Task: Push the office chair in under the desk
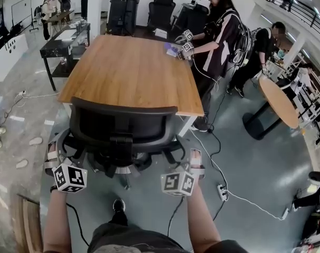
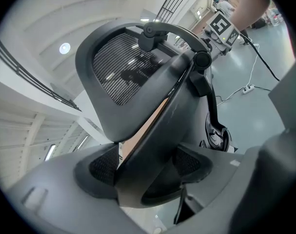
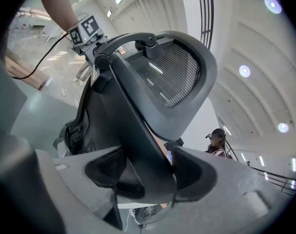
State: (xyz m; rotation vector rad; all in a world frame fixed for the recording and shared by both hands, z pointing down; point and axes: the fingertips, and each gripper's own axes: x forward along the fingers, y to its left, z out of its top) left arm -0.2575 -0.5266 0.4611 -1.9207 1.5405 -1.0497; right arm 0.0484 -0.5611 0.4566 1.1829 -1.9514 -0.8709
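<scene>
The office chair [image 1: 123, 128] stands at the near edge of the wooden desk [image 1: 128, 73], its black backrest facing the person and its top rim just at the edge of the desk top; the seat is hidden behind the backrest, so I cannot tell how far it is under the desk. The left gripper [image 1: 53, 154] is at the chair's left side and the right gripper [image 1: 195, 161] at its right side, both low, beside the armrests. In the left gripper view the left gripper [image 2: 148, 172] has its jaws partly apart, with both pads pressed on a dark bar of the chair's [image 2: 138, 67] side frame. In the right gripper view the right gripper [image 3: 148, 172] grips the matching bar on the other side of the chair [image 3: 172, 77] in the same way. Each gripper carries a cube with black-and-white square patterns, which show no letters. At the far corner of the desk another person [image 1: 217, 30] works with similar cubes. A white power strip [image 1: 222, 192] with its cable lies on the grey floor at the right, and a round table [image 1: 278, 101] stands further right.
</scene>
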